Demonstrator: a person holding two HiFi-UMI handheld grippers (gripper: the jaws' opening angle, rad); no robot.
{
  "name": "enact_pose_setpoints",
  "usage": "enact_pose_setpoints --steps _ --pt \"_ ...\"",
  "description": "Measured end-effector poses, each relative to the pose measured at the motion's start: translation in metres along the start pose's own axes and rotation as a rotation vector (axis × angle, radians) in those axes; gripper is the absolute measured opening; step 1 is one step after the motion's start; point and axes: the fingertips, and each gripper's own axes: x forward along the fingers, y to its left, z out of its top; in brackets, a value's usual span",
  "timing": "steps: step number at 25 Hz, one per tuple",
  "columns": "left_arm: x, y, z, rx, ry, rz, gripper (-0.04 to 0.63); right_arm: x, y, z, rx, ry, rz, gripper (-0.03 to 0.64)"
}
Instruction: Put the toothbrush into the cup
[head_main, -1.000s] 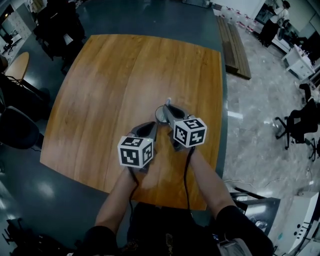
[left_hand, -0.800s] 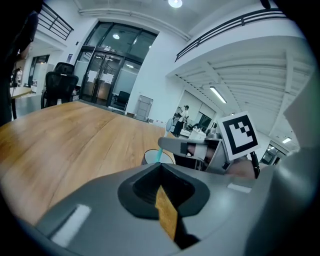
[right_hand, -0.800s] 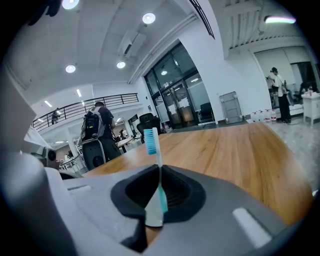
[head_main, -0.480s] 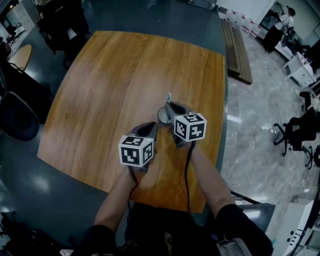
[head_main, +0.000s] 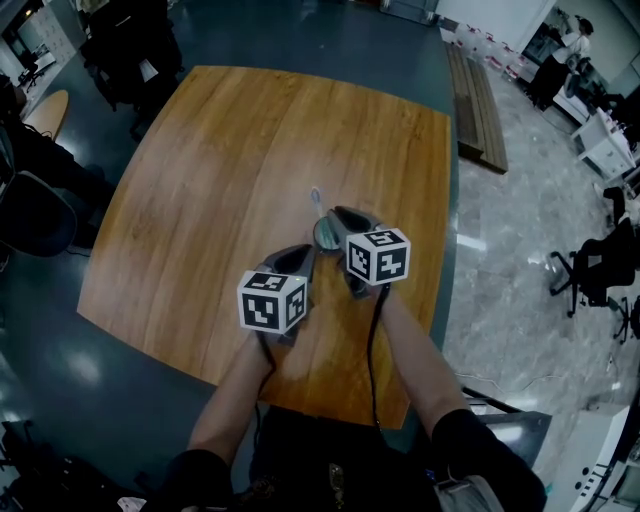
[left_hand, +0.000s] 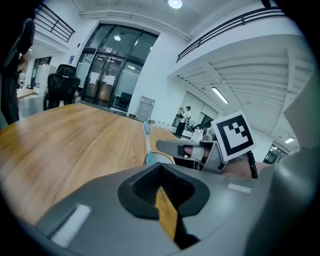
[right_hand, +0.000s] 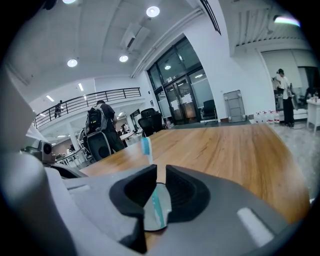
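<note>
A toothbrush (head_main: 316, 203) with a blue-and-white head stands in a small round cup (head_main: 325, 234) on the wooden table (head_main: 230, 150), leaning toward the far left. My right gripper (head_main: 338, 222) hovers right at the cup. In the right gripper view the jaws (right_hand: 160, 172) stand slightly apart; the cup (right_hand: 154, 212) and the teal handle show through the gap, and the brush head (right_hand: 146, 146) rises beyond. My left gripper (head_main: 302, 256) is just near-left of the cup, shut and empty. Ahead of its jaws (left_hand: 161, 167) stand the cup (left_hand: 160, 158) and brush (left_hand: 147, 135).
The table's near edge lies just under my forearms, its right edge (head_main: 445, 250) close to the right gripper. Dark chairs (head_main: 40, 240) stand off the left side. A wooden bench (head_main: 478, 100) and an office chair (head_main: 600, 250) stand on the floor to the right.
The toothbrush stood upright at the right gripper's tip; now it leans to the left in the cup, free of the jaws. Both grippers have barely shifted.
</note>
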Motion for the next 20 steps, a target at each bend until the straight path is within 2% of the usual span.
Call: enact_pose_setpoints --steps 5,9,15,20 --pt "-0.005 -0.002 0.004 0.005 -0.016 0.017 0.007 -0.017 0.004 0.008 0.014 -0.046 0.012 0.075" --pt "-0.013 -0.007 0.009 0.020 -0.034 0.032 0.007 -0.035 0.013 0.009 -0.044 -0.056 0.005 0.075" --pt "-0.034 -0.018 0.022 0.072 -0.073 0.041 0.007 -0.072 0.036 0.016 -0.025 -0.143 0.076 0.075" --pt "-0.053 -0.033 0.026 0.104 -0.089 0.018 0.007 -0.106 0.059 0.019 -0.036 -0.200 0.088 0.075"
